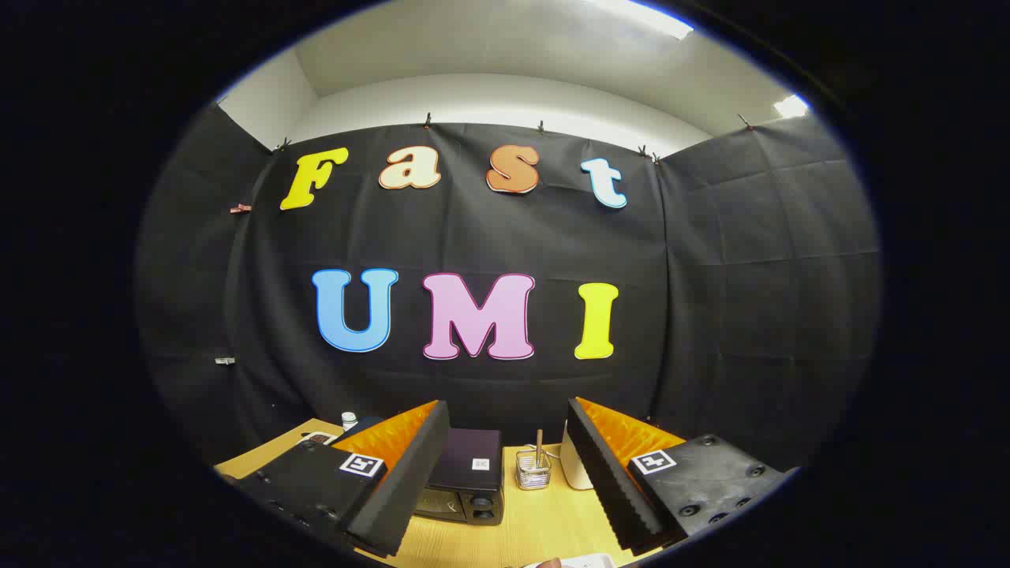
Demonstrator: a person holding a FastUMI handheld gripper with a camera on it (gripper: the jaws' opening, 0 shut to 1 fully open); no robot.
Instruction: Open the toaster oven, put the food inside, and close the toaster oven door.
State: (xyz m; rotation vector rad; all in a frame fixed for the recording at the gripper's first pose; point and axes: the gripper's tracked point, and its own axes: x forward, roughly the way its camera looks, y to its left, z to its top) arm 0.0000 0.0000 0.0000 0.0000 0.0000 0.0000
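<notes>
Gripper (505, 481) held high, fingers spread wide, nothing btwn them. Right below them, nearest in, a sliver of a white plate (588, 561) w/ a bit of something on it, prob the food, too cut off to tell.

On the wooden table (544, 528) ahead, seen btwn the fingers: toaster oven (465, 483), dark, door looks closed; left finger hides part of its front. So task looks not yet begun.

Just beside it, a small wire basket (533, 473) w/ a stick-like thing standing in it; rest of contents unclear. Past that, a white object (574, 469) half behind the right finger.

Risk: handle hidden by left finger, so the approach could miss it or shove the oven back. Basket sits close to the door's side; a wide sweep could knock it over.
</notes>
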